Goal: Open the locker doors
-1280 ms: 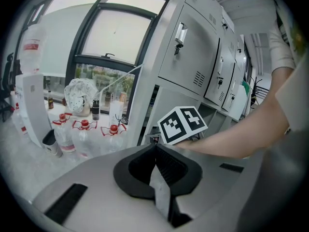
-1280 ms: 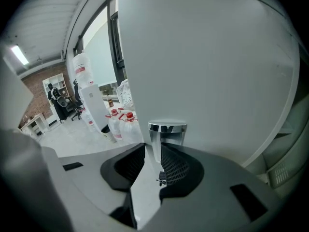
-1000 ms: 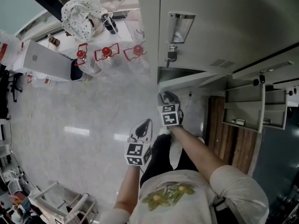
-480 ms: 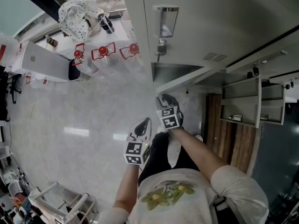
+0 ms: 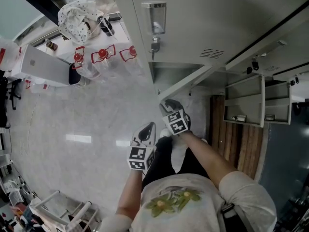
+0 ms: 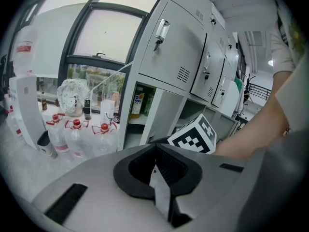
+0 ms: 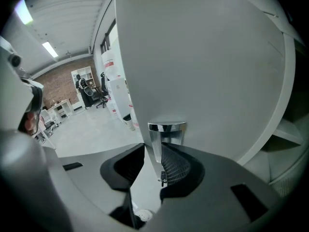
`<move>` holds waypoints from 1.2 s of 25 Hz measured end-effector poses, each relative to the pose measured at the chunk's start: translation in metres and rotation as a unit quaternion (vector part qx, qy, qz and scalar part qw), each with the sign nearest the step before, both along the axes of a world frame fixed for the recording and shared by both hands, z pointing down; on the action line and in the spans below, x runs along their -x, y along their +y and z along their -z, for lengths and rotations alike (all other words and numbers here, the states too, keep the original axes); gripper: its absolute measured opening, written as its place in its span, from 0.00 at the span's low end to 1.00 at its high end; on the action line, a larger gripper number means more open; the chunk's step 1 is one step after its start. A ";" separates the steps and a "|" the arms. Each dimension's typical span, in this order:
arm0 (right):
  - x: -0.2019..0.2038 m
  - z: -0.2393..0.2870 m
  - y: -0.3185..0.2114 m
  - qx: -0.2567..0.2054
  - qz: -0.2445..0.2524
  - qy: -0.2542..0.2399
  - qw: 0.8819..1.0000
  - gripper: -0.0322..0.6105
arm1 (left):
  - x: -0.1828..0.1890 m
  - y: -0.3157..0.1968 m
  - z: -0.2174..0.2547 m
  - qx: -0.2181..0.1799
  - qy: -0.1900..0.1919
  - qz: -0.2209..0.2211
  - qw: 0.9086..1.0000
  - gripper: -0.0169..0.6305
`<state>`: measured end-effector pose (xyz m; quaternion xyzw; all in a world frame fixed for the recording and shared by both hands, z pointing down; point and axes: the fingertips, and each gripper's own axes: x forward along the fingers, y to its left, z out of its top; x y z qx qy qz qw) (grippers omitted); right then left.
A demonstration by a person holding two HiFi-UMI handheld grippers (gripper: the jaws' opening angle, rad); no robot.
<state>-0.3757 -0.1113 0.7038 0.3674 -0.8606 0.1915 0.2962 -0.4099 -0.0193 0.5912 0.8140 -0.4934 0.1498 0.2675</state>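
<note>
Door-opening step: right tool (image 7: 155,153) clamps chrome handle (image 7: 166,128) of lower locker door (image 7: 207,66), apparently ajar; left tool (image 6: 155,153) closed, empty. Next: swing wider.

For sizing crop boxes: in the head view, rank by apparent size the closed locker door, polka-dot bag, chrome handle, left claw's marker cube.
Closed locker door
Polka-dot bag
Chrome handle and left marker cube look alike; the cube is nearer the camera.

Glossy grey floor (image 5: 72,124); big dark-framed window (image 6: 96,37); brick wall (image 7: 58,83), strip lights (image 7: 49,49), office chairs (image 7: 91,93) far off; wood panelling (image 5: 241,144).
</note>
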 end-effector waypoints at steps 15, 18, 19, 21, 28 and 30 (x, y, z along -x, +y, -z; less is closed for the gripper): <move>-0.026 -0.002 0.035 0.004 0.055 0.002 0.999 0.24 | -0.029 0.012 0.006 -0.001 -0.010 0.001 1.000 0.07; -0.034 -0.001 0.040 -0.002 0.067 0.004 0.998 0.24 | -0.036 0.013 0.009 -0.002 -0.011 0.003 1.000 0.07; -0.036 -0.002 0.043 0.001 0.070 0.004 0.998 0.24 | -0.040 0.015 0.010 -0.002 -0.012 0.002 1.000 0.07; -0.041 -0.002 0.049 0.005 0.078 0.001 0.997 0.24 | -0.046 0.018 0.012 0.000 -0.014 -0.002 1.000 0.07; -0.061 0.002 0.068 0.019 0.108 -0.005 0.994 0.24 | -0.072 0.020 0.018 0.000 -0.012 -0.010 1.000 0.07; -0.068 0.001 0.072 0.019 0.116 0.000 0.993 0.24 | -0.079 0.021 0.019 0.001 -0.011 -0.012 1.000 0.07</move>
